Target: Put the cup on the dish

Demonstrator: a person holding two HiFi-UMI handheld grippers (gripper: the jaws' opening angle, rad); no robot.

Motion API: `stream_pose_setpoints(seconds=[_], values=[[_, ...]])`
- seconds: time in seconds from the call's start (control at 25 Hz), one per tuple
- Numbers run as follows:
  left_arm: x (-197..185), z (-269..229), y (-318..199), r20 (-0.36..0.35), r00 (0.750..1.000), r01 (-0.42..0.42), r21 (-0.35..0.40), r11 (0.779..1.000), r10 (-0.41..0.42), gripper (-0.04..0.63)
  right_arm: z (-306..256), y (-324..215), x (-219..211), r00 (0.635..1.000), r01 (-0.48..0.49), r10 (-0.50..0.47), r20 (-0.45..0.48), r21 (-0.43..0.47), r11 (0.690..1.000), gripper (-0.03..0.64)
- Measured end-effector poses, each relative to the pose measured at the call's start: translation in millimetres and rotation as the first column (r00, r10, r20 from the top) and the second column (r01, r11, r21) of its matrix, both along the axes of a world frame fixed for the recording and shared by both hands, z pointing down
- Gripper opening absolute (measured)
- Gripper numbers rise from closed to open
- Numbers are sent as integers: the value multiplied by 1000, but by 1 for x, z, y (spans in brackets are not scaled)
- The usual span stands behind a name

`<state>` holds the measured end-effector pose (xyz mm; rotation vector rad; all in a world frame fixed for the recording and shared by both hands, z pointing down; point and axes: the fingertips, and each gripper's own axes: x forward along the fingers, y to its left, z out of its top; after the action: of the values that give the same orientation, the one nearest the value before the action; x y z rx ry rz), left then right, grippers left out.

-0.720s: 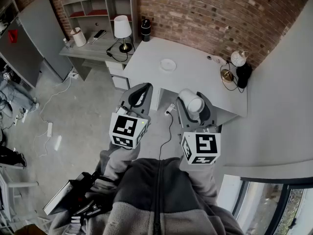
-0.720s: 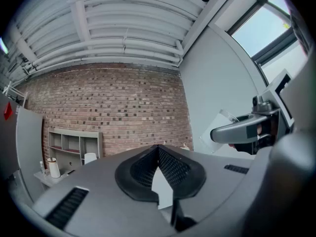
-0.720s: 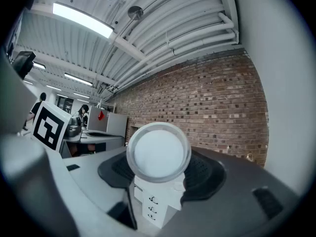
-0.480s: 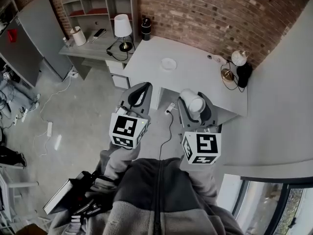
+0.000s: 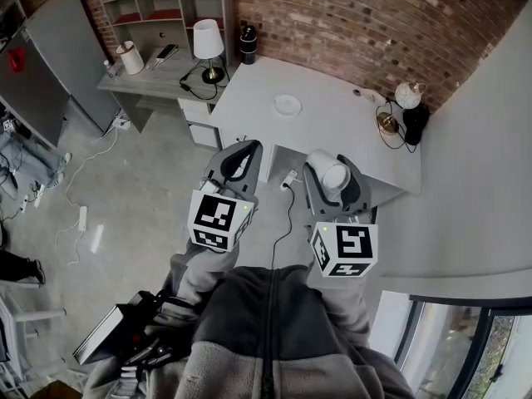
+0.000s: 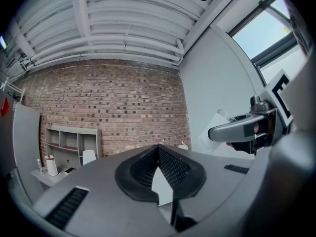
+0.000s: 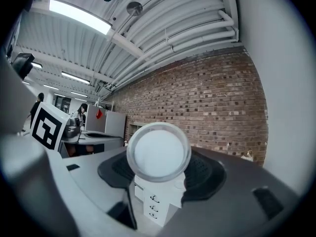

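A white cup (image 5: 326, 175) lies on its side between the jaws of my right gripper (image 5: 331, 171), which is shut on it; in the right gripper view the cup's round open mouth (image 7: 158, 153) faces the camera. My left gripper (image 5: 246, 147) is held level beside it with its jaw tips together and nothing in them, as the left gripper view (image 6: 158, 147) also shows. A small white dish (image 5: 287, 104) sits on the grey table (image 5: 332, 135) ahead of both grippers, some way off. Both grippers hover over the floor short of the table's near edge.
A round lamp (image 5: 406, 96) and a dark object (image 5: 414, 126) stand at the table's right end by the brick wall. A black cylinder (image 5: 247, 45) sits at its far left corner. A side desk with a white lamp (image 5: 208, 43) and shelves lies left. Cables trail on the floor (image 5: 288, 210).
The head view has drifted a little, so the table sits slightly differently in the picture. Both grippers keep their places and the cup stays in the right one.
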<state>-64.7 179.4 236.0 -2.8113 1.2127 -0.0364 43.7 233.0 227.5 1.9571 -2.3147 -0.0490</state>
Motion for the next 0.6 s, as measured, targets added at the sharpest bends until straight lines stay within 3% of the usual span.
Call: stream_pose_setpoints(seconds=[0.6], values=[[-48, 39, -7, 12, 999, -34, -117, 993, 35, 6, 35, -9, -29, 999, -51, 52, 6, -100, 994, 261]])
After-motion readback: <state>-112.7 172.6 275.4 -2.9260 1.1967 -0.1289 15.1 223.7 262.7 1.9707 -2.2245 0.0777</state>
